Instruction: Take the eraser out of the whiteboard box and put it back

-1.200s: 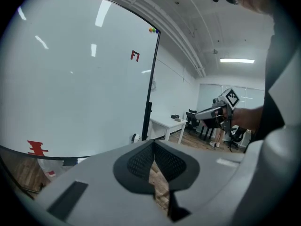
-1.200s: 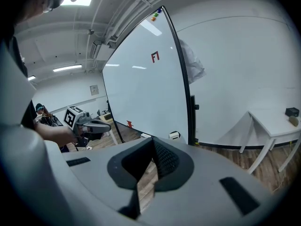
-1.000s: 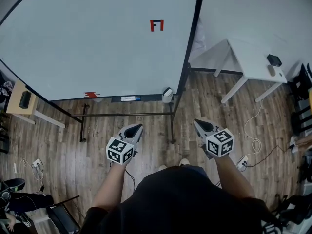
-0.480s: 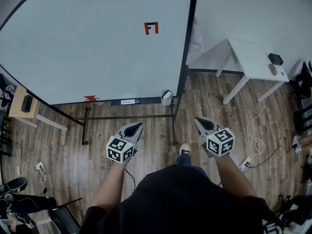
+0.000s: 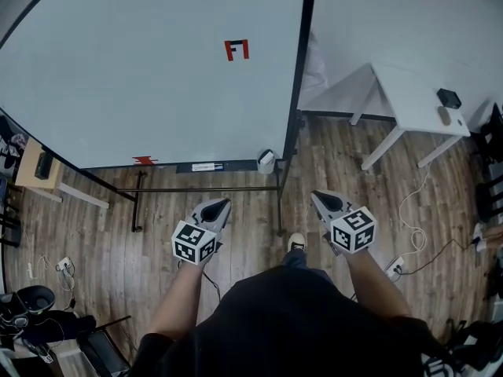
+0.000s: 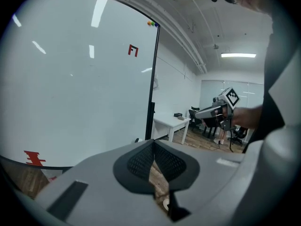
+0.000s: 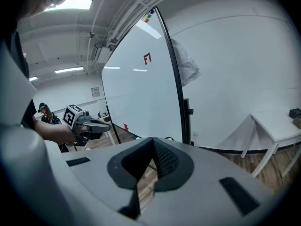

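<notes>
Wood floor [image 5: 236, 210], whiteboard [image 5: 157, 69] ahead. Approach step. Jaws closed, empty: left gripper [image 5: 224, 203], right gripper [image 5: 316, 195]. Next: reach box [image 5: 267, 161] (eraser not discernible), open jaws.

White table [image 5: 409, 94], beige side table [image 5: 27, 173], wood floor [image 5: 94, 242]

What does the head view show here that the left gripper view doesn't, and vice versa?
Head view only: the wooden side table at the far left and the whiteboard's floor stand. Left gripper view only: the ceiling light. Both: the whiteboard with its red mark, the white table and the right gripper.
</notes>
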Available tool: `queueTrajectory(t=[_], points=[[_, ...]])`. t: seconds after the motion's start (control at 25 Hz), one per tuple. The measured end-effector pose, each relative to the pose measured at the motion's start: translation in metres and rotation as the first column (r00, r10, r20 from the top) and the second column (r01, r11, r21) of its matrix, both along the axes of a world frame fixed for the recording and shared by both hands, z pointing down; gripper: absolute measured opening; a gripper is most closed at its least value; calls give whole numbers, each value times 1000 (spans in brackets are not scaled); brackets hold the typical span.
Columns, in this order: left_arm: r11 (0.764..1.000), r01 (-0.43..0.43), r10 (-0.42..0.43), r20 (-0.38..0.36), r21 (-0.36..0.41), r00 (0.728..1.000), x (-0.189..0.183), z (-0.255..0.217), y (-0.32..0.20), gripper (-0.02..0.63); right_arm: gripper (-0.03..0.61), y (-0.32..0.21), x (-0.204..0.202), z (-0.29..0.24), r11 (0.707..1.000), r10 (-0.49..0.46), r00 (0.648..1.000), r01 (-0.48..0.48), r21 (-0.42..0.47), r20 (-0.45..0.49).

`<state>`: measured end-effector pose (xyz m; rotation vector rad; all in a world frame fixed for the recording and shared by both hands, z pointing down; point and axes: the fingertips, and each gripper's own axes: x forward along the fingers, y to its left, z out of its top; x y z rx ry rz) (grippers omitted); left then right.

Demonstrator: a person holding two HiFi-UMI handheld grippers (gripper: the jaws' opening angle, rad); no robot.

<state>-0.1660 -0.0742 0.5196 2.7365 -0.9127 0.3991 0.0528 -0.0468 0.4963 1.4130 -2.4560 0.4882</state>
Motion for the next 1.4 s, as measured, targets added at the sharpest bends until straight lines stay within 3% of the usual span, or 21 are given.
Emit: queueTrajectory(t=[0.92,1.4], points=[[999,-7,8,12,-40,1000,57,13,-49,14,-5,-37,32,23,996,-51,999,53,-67,18],[997,-22,26,54,-73,998,77,27,-78,15,-5,-59,39,32,993,-83,996,87,-83,40]])
